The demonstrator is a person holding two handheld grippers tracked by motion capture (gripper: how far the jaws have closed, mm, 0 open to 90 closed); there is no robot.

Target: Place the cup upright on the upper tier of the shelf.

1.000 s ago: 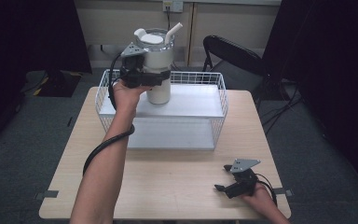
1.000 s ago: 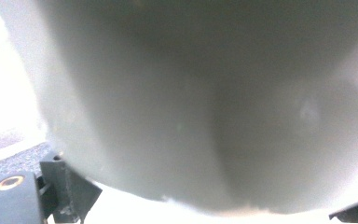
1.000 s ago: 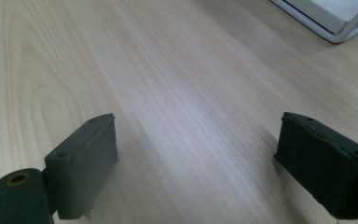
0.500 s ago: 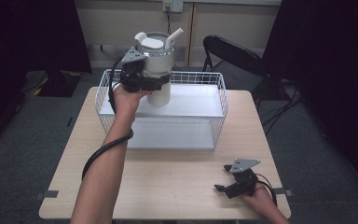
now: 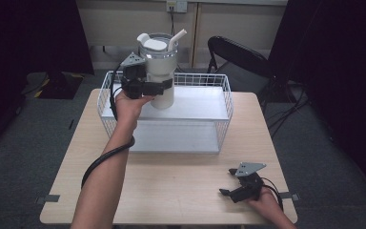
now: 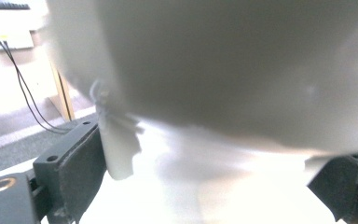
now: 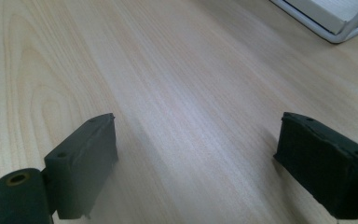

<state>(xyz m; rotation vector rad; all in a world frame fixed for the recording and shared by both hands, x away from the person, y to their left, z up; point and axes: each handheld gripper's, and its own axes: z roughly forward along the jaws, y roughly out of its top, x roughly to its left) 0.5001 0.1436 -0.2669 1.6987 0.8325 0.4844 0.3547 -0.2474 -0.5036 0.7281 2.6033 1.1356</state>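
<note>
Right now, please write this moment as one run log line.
left claw: shut on white tumbler, above wire basket | right claw: open, on table

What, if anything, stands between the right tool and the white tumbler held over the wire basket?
The near wall of the wire basket does. The right tool rests open on the table at its near right corner, while the tumbler sits at the basket's far left side, gripped by the left tool. Bare tabletop lies before the basket.

Lab or studio recording space: black curtains [image 5: 33, 38] at both sides, grey carpet [image 5: 24, 138], wall socket [image 5: 177, 5] with trailing cables, folding chair [image 5: 238, 55] beyond a plain wooden table [image 5: 171, 186].
</note>
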